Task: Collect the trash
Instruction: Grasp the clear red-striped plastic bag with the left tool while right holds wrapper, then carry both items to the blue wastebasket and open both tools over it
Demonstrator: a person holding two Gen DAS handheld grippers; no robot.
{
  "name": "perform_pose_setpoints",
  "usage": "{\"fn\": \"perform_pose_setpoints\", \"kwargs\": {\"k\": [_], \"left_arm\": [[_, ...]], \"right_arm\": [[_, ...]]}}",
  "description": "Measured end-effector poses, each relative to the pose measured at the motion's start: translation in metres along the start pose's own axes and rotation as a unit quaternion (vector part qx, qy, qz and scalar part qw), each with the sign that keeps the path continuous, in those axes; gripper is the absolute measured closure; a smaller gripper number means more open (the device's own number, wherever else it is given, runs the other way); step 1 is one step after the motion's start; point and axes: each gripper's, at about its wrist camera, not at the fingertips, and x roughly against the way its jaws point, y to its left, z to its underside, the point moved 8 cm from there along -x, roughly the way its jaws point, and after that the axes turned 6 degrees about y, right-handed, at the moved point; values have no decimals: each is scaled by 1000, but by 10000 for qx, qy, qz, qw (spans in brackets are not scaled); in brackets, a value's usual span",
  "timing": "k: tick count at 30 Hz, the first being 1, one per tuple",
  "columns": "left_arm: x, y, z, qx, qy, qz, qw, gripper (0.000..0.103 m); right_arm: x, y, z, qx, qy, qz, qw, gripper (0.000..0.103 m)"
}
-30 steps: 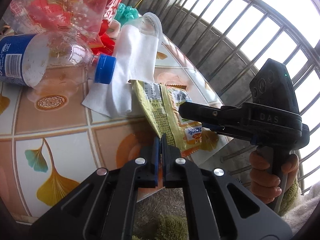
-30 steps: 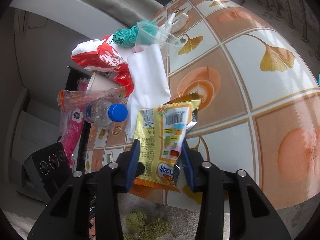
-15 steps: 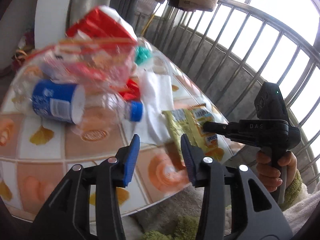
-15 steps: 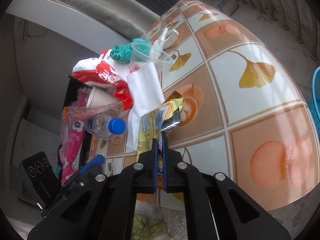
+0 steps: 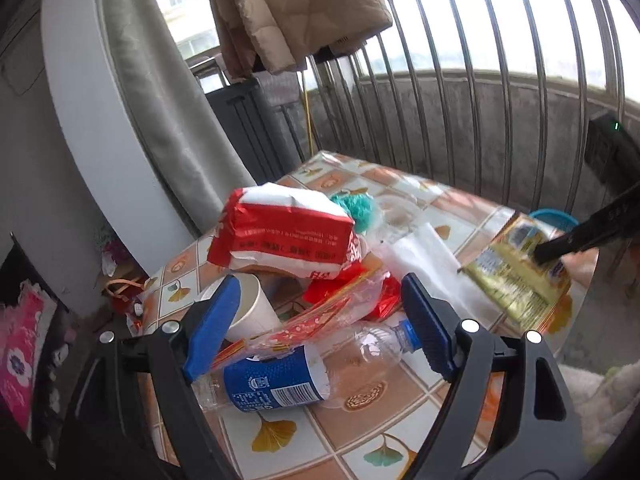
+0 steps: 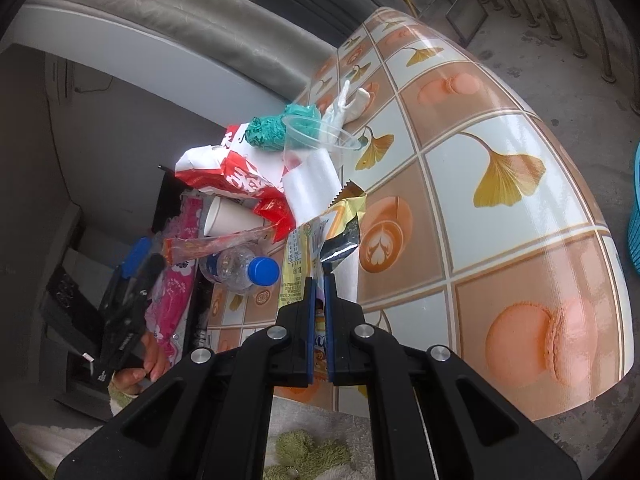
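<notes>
My right gripper (image 6: 319,292) is shut on a yellow snack wrapper (image 6: 316,232) and holds it off the tiled table (image 6: 500,184); the wrapper also shows in the left wrist view (image 5: 516,272), pinched by the right gripper's fingers (image 5: 576,240). My left gripper (image 5: 316,328) is open and empty, hovering over a pile of trash: a clear bottle with a blue label (image 5: 288,372), a paper cup (image 5: 252,308), a red-and-white bag (image 5: 288,236), a clear printed wrapper (image 5: 320,320), a white tissue (image 5: 424,256) and a teal wad (image 5: 356,204).
A clear plastic cup (image 6: 316,136) and a white crumpled glove (image 6: 348,104) lie further back on the table. A metal railing (image 5: 480,80) runs behind it, with a coat (image 5: 296,12) hung on it. A blue basket (image 6: 634,216) stands on the floor to the right.
My right gripper closed on the yellow wrapper and lifted it off the table. My left gripper opened, let go of the wrapper, and drew back to the left over the bottle and cup.
</notes>
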Motion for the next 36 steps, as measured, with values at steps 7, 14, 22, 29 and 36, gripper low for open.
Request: {"fn": "perform_pose_setpoints", "kwargs": {"k": [7,14,22,29,36], "left_arm": [[-22,-9,14,-674,523,-158,9962,67],[-12,-11,12,-1007,421,-553,9925,97],[17,-4,-1,-1027,69,-858,9910,101],[52,20,-10,-520,-152,-920,9943,102],[106,55,-12,640,-530,-717,9940,102]], "right_arm": [[4,0,-3,-3,-79,-36,10000,98],[1,-3,-6,-18,-86,-50,9999,98],[8,4,-4,93,-200,-82,9997,98],[18,11,-4,169,-319,-114,9993,98],[34,17,-2,250,-473,-155,9984,98]]}}
